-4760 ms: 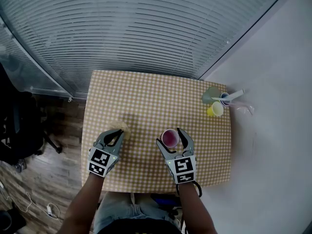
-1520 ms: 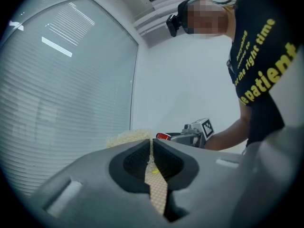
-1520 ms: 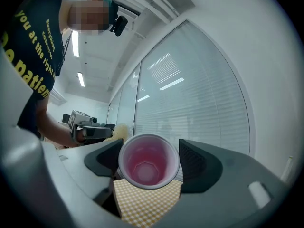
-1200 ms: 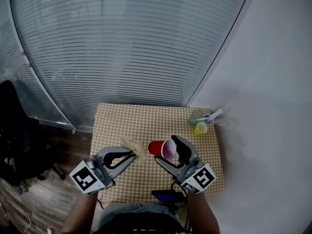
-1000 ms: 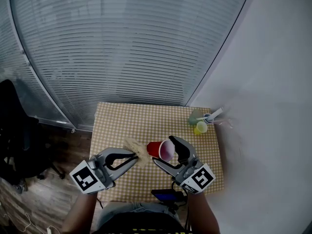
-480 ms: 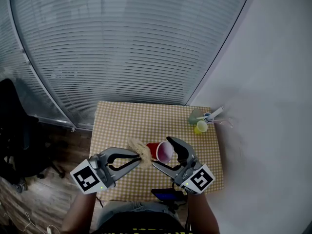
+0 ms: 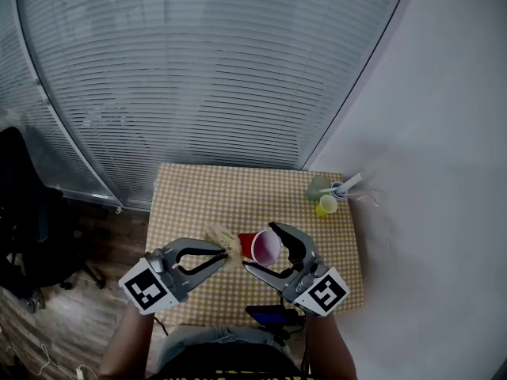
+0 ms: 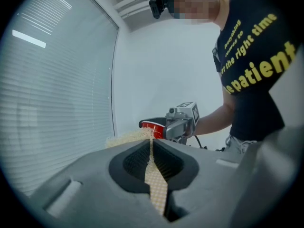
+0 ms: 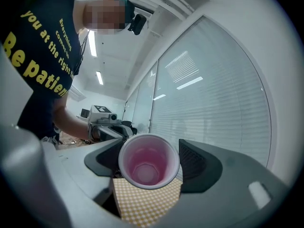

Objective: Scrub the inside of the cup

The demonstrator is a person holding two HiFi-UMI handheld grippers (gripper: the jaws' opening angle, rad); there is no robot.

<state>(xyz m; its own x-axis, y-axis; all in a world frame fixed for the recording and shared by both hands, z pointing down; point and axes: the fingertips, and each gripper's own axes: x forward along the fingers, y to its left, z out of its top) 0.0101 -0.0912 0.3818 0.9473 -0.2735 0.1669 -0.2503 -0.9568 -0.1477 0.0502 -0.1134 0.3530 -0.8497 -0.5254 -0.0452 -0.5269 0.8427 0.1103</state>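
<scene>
A red cup (image 7: 255,245) with a pink inside hangs above the checked table (image 7: 198,196), and my right gripper (image 7: 260,247) is shut on it. In the right gripper view the cup (image 9: 148,161) shows its open mouth to the camera, with a jaw on each side of its wall. My left gripper (image 7: 226,251) is shut on a beige mesh scrubber (image 7: 217,233). The scrubber sits just left of the cup's red outside, and I cannot tell whether they touch. In the left gripper view the scrubber (image 8: 127,137) sticks out of the shut jaws, with the cup (image 8: 153,127) just beyond it.
A green, a yellow and a blue cup (image 7: 326,197) stand in a cluster at the table's back right corner, one holding a white stick. A dark phone-like thing (image 7: 272,317) lies at the front edge. A black chair (image 7: 28,220) stands at the left, window blinds behind, a white wall at the right.
The cup and scrubber, on the table in the oldest frame, are now held up. Over the last second the gap between them has closed a little and the cup has tipped slightly.
</scene>
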